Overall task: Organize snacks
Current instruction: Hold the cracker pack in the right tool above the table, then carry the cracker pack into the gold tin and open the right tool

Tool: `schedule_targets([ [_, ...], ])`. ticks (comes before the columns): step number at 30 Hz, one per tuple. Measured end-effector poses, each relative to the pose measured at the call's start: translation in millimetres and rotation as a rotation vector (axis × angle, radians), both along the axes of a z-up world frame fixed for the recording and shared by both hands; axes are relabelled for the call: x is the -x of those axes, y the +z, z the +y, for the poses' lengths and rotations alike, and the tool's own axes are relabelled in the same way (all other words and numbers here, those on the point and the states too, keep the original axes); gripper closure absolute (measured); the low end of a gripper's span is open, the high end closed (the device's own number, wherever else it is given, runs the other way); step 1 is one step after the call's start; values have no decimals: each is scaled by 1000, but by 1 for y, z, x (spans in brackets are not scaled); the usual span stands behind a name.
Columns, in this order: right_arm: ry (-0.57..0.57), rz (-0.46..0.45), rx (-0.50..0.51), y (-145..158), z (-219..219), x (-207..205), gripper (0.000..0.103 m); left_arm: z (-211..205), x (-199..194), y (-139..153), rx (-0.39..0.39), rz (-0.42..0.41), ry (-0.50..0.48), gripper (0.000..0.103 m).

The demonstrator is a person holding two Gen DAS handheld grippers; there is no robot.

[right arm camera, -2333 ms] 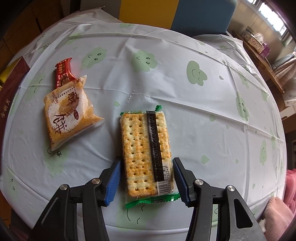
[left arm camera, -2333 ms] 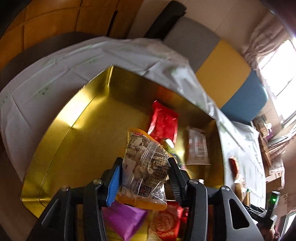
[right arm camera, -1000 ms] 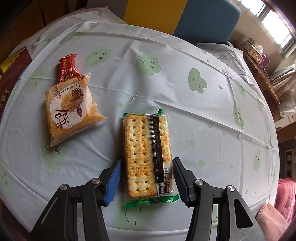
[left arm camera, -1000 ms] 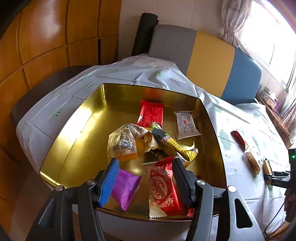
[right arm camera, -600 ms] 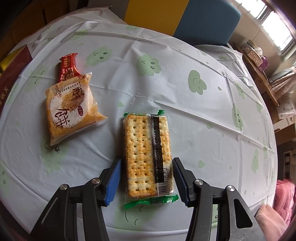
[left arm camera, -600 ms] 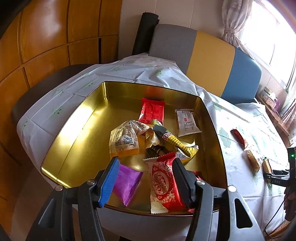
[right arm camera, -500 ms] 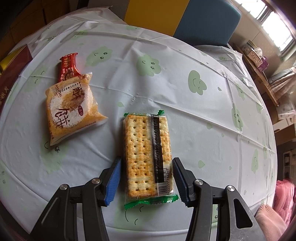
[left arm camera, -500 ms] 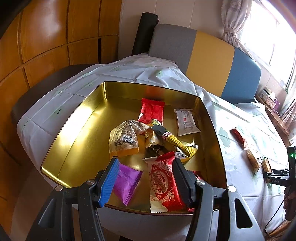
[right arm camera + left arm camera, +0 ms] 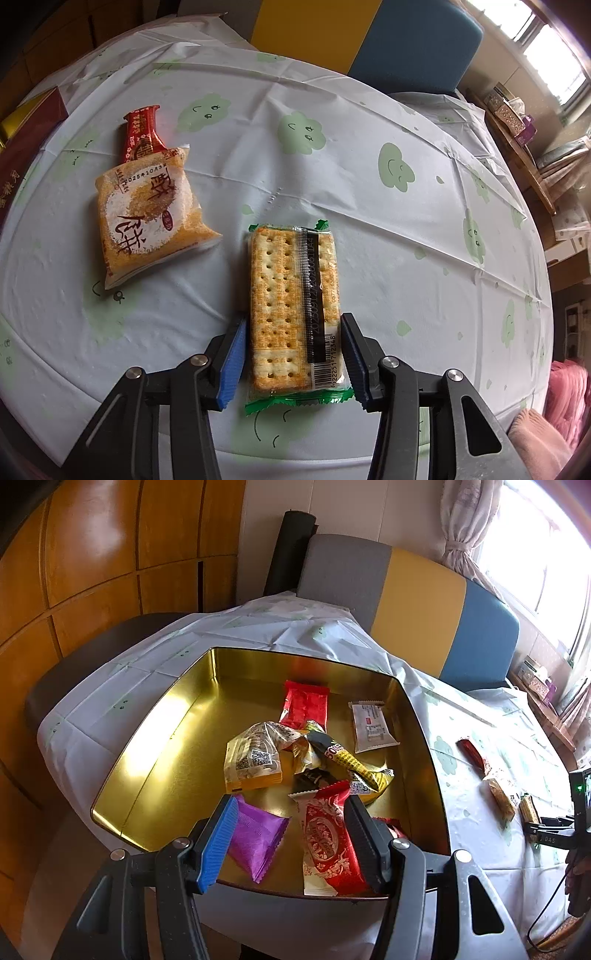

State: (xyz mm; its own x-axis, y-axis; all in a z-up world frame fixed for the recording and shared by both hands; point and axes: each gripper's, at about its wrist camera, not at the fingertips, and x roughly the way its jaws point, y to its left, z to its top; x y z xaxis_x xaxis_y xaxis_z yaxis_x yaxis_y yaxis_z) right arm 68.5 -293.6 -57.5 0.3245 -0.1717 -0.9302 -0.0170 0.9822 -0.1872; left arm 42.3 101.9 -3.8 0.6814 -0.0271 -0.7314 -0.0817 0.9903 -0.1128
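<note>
The right wrist view looks steeply down on the table [image 9: 369,129], covered in a pale cloth with green cloud faces. The right gripper [image 9: 293,360] straddles the near end of a cracker packet [image 9: 291,310] lying flat on the cloth; its fingers [image 9: 232,363] are closing on the packet's long edges, with a thin gap on the left side and the right pad at the wrapper's edge. To the left, well apart, lie an orange pastry packet [image 9: 147,218] and a red candy bar [image 9: 142,138] whose lower end is tucked under it.

The left wrist view shows what that view only clips at its edge: a gold tin [image 9: 159,738] on the same table, holding a loose pile of snacks, among them a purple packet [image 9: 256,836] and a red-and-white packet [image 9: 328,845]. The left gripper [image 9: 291,840] hangs above the tin's near rim, its fingers [image 9: 218,843] spread and holding nothing. At the far right of this view the cracker packet [image 9: 529,808] appears small, beside the orange pastry packet [image 9: 502,794].
</note>
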Motion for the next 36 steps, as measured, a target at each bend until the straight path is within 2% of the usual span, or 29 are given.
schedule_targets([
  [9, -10, -6, 1, 0, 0, 2, 54, 5, 4, 0, -2, -2, 11, 43],
  [15, -53, -15, -42, 3, -6, 1, 55, 10, 7, -1, -3, -5, 22, 43],
  [22, -67, -7, -60, -1, -10, -1, 55, 15, 11, 0, -56, -25, 38, 43],
  [25, -111, -30, -97, 5, -20, -3, 55, 19, 11, 2, -64, -33, 43, 43],
  [29, -197, -109, -215, 23, -38, -1, 55, 27, 10, 4, -51, -35, 56, 43],
  [36, -179, -116, -329, 33, -20, 2, 55, 33, 7, 0, -40, -29, 64, 43],
])
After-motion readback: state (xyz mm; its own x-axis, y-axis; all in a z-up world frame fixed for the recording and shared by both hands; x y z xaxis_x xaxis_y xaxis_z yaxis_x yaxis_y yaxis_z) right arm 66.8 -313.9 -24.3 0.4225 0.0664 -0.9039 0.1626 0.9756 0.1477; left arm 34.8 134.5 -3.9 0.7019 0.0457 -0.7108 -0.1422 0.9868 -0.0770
